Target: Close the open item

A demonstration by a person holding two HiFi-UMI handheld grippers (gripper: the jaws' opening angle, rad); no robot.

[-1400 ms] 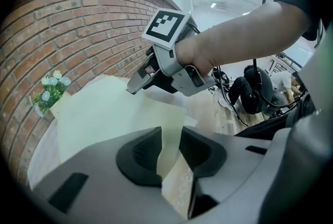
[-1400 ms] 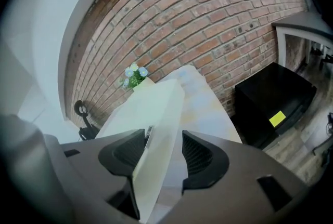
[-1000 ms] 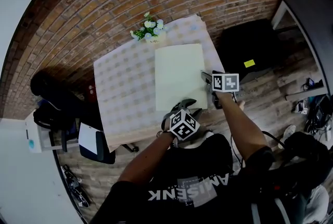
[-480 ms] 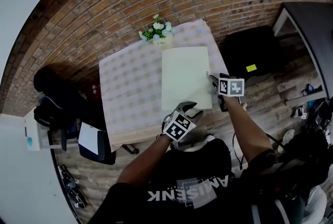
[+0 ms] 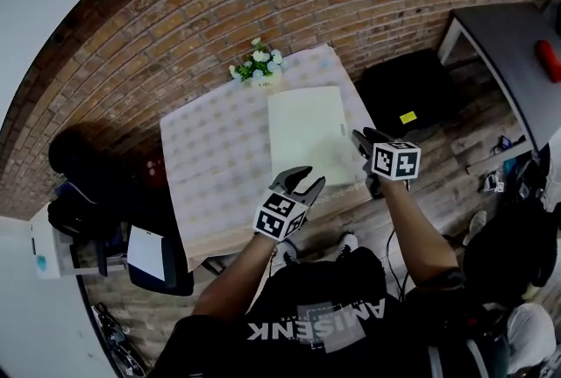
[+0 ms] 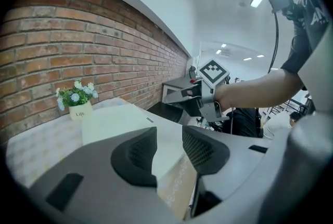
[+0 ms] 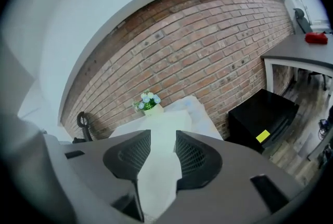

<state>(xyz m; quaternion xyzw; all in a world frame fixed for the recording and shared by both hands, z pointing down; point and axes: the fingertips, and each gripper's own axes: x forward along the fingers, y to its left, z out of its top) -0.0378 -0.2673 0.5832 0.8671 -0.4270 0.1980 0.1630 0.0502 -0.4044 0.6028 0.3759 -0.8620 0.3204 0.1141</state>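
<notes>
Pale cream flat rectangular folder (image 5: 305, 129) looks closed already. My left gripper (image 5: 304, 180) gapes empty; right gripper (image 5: 361, 138) empty, jaws just narrowing. Nothing left, I reckon.

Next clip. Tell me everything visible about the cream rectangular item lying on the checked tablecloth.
The cream item is a plain, matte rectangle, thin, lying flat and looking closed. A small dark mark sits on its right edge. It lies on the right half of the checked tablecloth, long sides running away from the person, far end near the flower pot. Only the cloth is seen touching it.
</notes>
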